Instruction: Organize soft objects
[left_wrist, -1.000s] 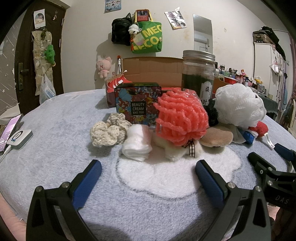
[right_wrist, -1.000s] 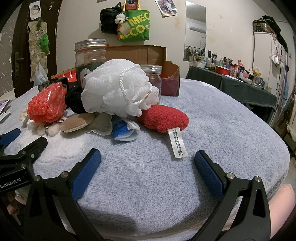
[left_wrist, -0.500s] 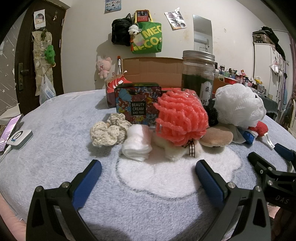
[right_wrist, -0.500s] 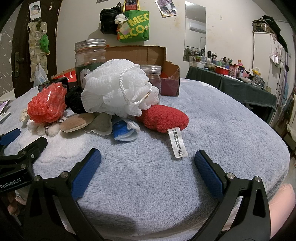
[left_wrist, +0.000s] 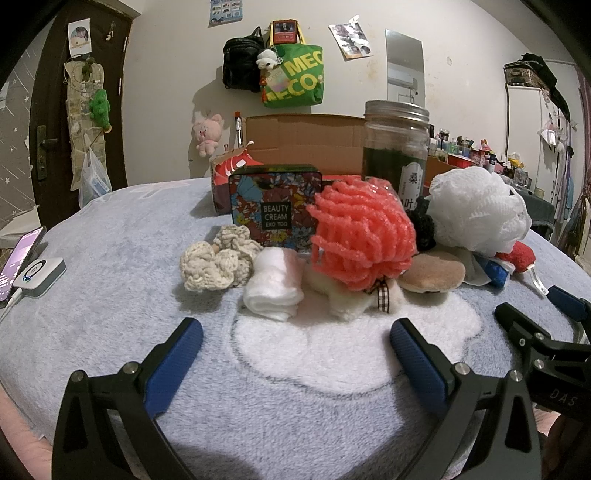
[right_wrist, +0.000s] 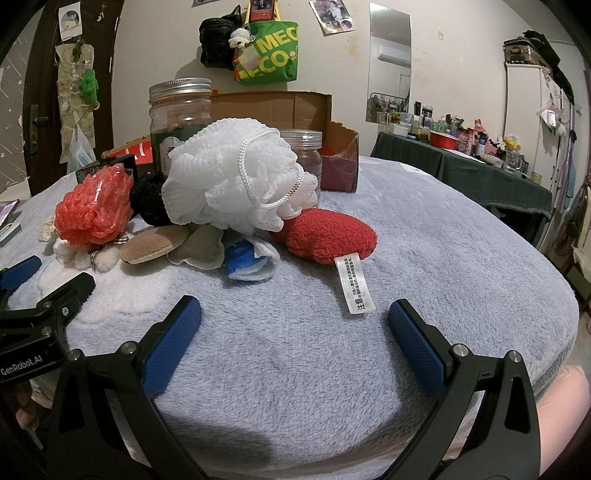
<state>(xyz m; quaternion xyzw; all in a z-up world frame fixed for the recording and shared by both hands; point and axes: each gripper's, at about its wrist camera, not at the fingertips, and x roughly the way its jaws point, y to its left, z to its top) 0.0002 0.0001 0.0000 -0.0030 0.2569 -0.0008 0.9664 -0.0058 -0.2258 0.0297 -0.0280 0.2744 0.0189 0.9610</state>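
Note:
Soft things lie in a row on the grey fleece cover. In the left wrist view: a cream crochet scrunchie (left_wrist: 218, 258), a rolled white cloth (left_wrist: 273, 282), a coral mesh puff (left_wrist: 362, 240), a tan pad (left_wrist: 432, 275), a white mesh bath puff (left_wrist: 476, 210). In the right wrist view the white puff (right_wrist: 236, 184) rests beside a red plush piece (right_wrist: 325, 234) with a label, and a blue-white cloth (right_wrist: 247, 258). My left gripper (left_wrist: 295, 343) and right gripper (right_wrist: 293, 319) are both open and empty, short of the pile.
Behind the pile stand a floral tin (left_wrist: 275, 205), a tall glass jar (left_wrist: 395, 147), a smaller jar (right_wrist: 304, 147) and an open cardboard box (left_wrist: 306, 136). A phone and a white charger (left_wrist: 38, 273) lie at the left. The bed edge drops away at the right (right_wrist: 554, 332).

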